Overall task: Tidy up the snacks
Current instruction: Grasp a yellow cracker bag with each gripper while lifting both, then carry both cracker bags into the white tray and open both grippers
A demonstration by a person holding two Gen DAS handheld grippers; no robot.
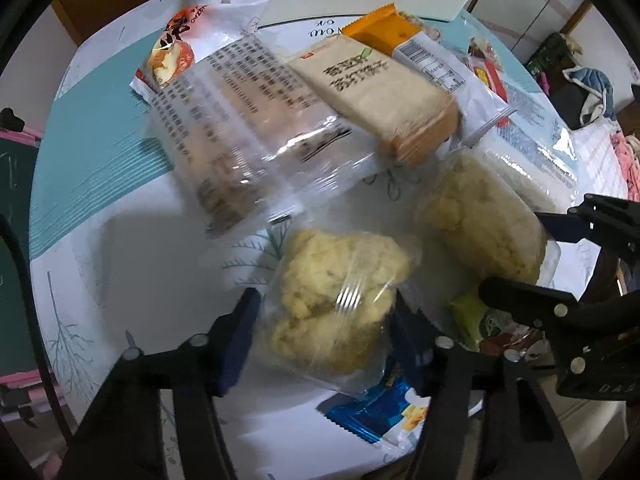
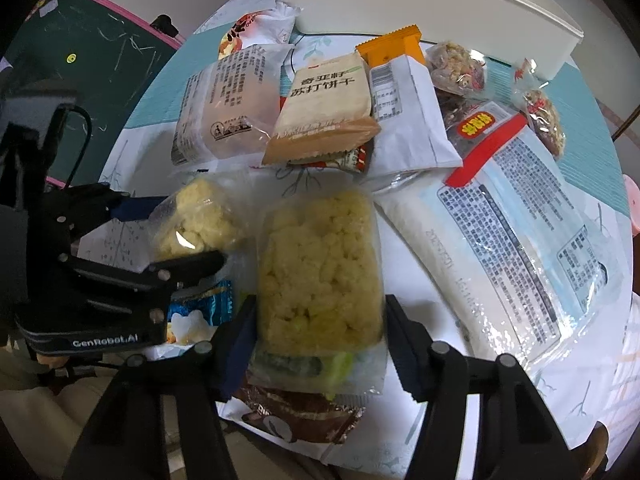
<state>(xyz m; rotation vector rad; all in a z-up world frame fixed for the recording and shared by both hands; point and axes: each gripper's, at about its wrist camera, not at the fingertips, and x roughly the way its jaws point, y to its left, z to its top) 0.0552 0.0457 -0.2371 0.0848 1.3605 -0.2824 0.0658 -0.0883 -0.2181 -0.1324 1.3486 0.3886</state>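
Setting: round tabletop (image 1: 100, 248) under a white cloth with teal bands and leaf prints; a white bin (image 2: 460, 12) stands at its far edge, with nothing visible inside from these views.
Left gripper (image 1: 324, 316): points steeply down at the near edge of the tabletop. Its jaws sit on either side of a small clear-wrapped yellow puffed-rice cake (image 1: 336, 288), the blue pads at the wrapper's flanks; a firm pinch looks likely, but the film hides whether the pads truly press.
Right gripper (image 2: 320, 320): also angled down, beside the left one. Its jaws bracket a larger rectangular puffed-rice cake (image 2: 320, 264); the pads (image 2: 236, 344) reach the clear wrapper's edges, so contact seems made, full squeeze uncertain.
Underneath: a blue-and-white packet (image 1: 380, 412) lies below the small cake, and a brown packet (image 2: 304, 412) with a green one on it under the large cake.
Further out: soda cracker pack (image 2: 324, 108), orange wafer packet (image 2: 396, 46), a translucent bread bag (image 2: 228, 100), a white barcode pouch (image 2: 404, 120), nut clusters (image 2: 456, 66) and a large clear bag with a red header (image 2: 516, 208), all heaped toward the far edge.
Progress: early, by my reading. Every snack is loose on the cloth; none shows in the bin. Two cakes are at the point of pickup; lifting, carrying and the rest of the pile remain.
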